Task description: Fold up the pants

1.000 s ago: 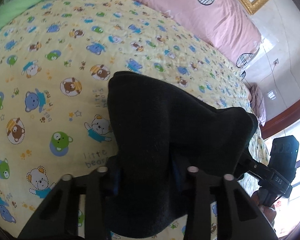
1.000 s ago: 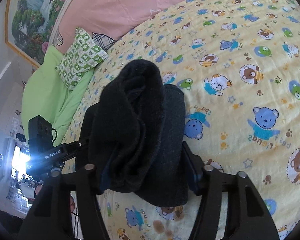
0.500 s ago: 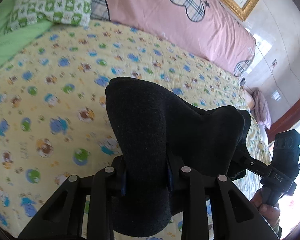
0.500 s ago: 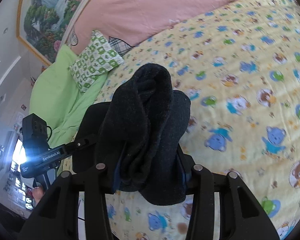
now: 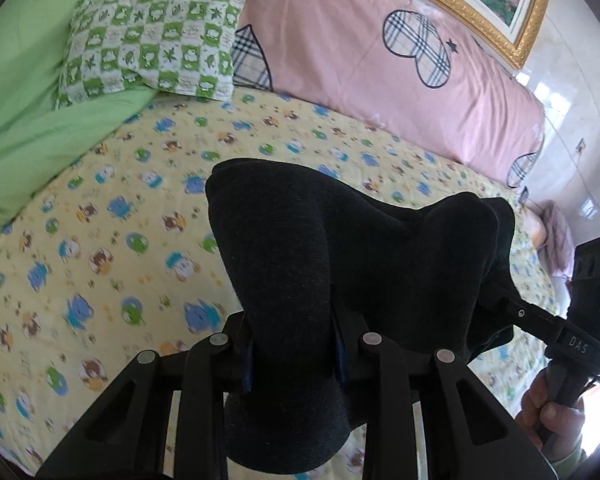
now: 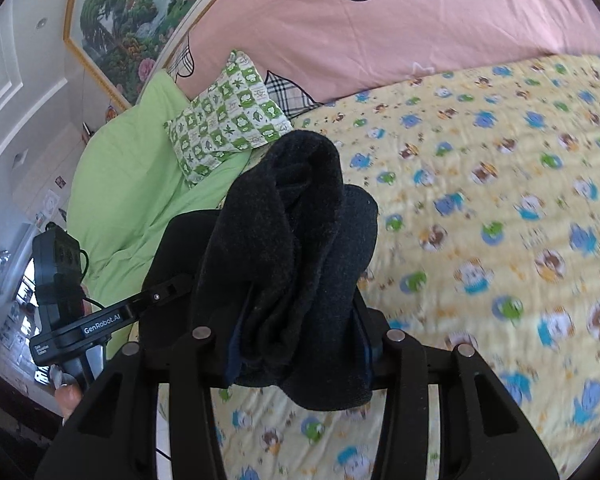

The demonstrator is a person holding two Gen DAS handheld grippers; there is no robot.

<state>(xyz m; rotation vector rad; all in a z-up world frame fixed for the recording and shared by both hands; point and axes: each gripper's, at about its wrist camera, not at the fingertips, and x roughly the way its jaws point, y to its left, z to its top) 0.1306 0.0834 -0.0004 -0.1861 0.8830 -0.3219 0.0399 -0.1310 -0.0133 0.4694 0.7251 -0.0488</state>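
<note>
Both jaws pinch the pants (image 5: 340, 264), tightened lately; we note left gripper (image 5: 292, 354) and right gripper (image 6: 296, 354) lifting them clear of the bed (image 5: 112, 248), ready for folding over.

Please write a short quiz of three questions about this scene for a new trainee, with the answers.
1. True or false: both grippers are shut on the black pants.
2. Which lies nearest the green checked pillow: A) green blanket, B) a wooden chair, C) a laundry basket?
3. What pattern covers the yellow sheet?

Key:
1. True: left gripper and right gripper each clamp the cloth.
2. A.
3. Cartoon bears.
</note>
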